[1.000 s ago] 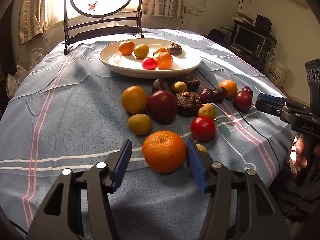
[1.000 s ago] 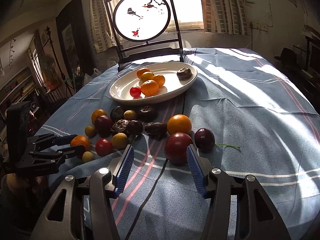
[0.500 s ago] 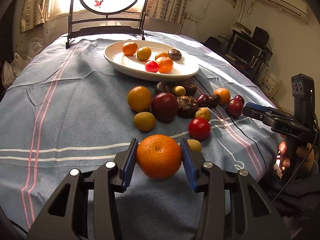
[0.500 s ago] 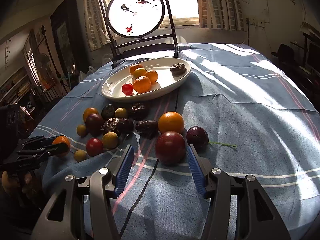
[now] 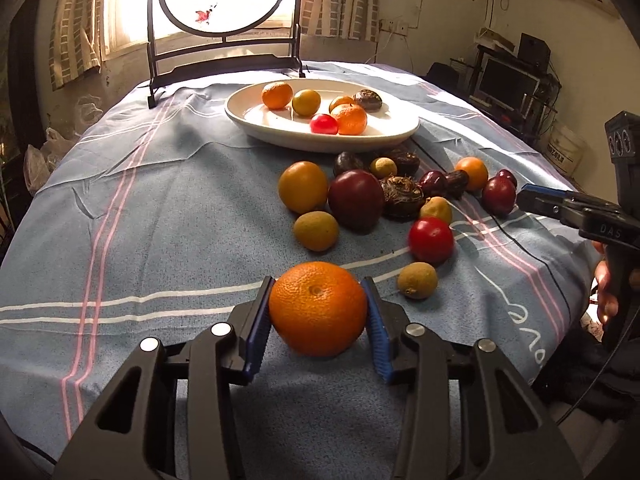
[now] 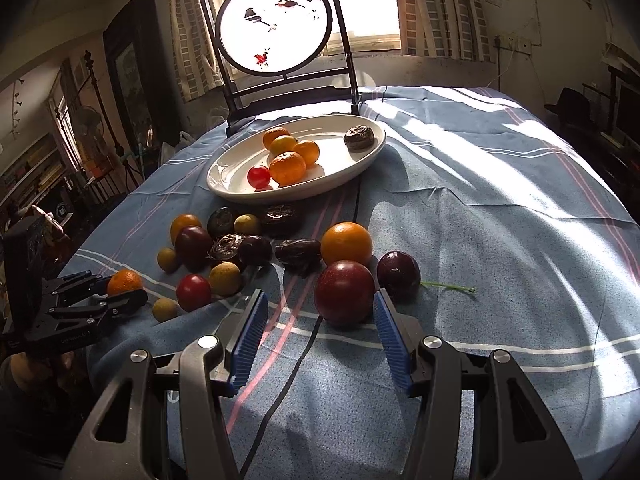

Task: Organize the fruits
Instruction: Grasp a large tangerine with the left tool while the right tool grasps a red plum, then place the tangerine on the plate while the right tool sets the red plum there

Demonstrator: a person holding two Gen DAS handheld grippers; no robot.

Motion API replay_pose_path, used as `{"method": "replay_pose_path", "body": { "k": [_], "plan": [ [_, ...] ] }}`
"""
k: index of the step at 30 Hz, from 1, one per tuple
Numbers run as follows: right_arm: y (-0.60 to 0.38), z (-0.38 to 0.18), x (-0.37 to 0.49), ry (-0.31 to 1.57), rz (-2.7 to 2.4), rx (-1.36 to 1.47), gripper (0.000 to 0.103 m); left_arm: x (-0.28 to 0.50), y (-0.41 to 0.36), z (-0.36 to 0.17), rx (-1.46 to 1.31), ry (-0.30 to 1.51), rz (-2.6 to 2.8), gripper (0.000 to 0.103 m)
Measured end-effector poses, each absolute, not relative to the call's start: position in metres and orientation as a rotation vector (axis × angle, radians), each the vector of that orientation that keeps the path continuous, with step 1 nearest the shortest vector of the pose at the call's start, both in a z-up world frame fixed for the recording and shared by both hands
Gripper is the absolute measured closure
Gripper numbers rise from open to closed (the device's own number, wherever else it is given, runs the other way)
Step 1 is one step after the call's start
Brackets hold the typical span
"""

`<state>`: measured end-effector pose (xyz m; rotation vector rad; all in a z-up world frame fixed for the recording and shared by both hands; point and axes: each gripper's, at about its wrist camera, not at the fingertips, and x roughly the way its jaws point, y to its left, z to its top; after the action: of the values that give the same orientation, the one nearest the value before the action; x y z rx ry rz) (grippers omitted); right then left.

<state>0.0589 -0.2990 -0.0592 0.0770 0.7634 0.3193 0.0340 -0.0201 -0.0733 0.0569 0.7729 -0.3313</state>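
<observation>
My left gripper [image 5: 318,312] is shut on a large orange [image 5: 318,308] and holds it just above the blue cloth; it also shows in the right wrist view [image 6: 125,282]. A white oval plate [image 5: 280,130] at the back holds several small fruits. Loose fruits lie in a cluster before it, among them a dark red plum [image 5: 356,200] and a red tomato [image 5: 431,239]. My right gripper [image 6: 318,320] is open, its pads either side of a dark red plum [image 6: 344,292] on the cloth, not touching it.
A round decorative screen on a black stand [image 6: 276,28] stands behind the plate. A black cable [image 6: 288,380] runs across the cloth under my right gripper. The table edge drops off at the right [image 5: 580,280]. A green stem [image 6: 448,287] lies beside the plums.
My left gripper closed on the large orange and lifted it slightly. My right gripper moved forward, bringing the dark red plum between its open pads.
</observation>
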Motion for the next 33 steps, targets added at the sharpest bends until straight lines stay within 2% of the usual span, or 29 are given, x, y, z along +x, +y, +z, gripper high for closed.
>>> {"method": "replay_pose_path", "body": {
  "k": [9, 10, 11, 23, 33],
  "plan": [
    [-0.289, -0.073, 0.084, 0.827, 0.270, 0.034, 0.048, 0.019, -0.010, -0.043, 0.045, 0.702, -0.322, 0.061],
    [-0.289, -0.076, 0.089, 0.852, 0.265, 0.035, 0.051, 0.019, -0.011, -0.043, 0.046, 0.703, -0.323, 0.061],
    [-0.289, -0.077, 0.092, 0.859, 0.258, 0.044, 0.066, 0.019, -0.011, -0.043, 0.046, 0.704, -0.324, 0.061],
    [-0.299, -0.042, 0.070, 0.726, 0.383, 0.160, 0.065, 0.030, -0.008, -0.039, 0.005, 0.699, -0.343, 0.061],
    [-0.290, -0.003, 0.130, 0.691, 0.412, 0.167, 0.065, 0.107, -0.032, -0.016, 0.041, 0.695, -0.376, 0.061]
  ]
}}
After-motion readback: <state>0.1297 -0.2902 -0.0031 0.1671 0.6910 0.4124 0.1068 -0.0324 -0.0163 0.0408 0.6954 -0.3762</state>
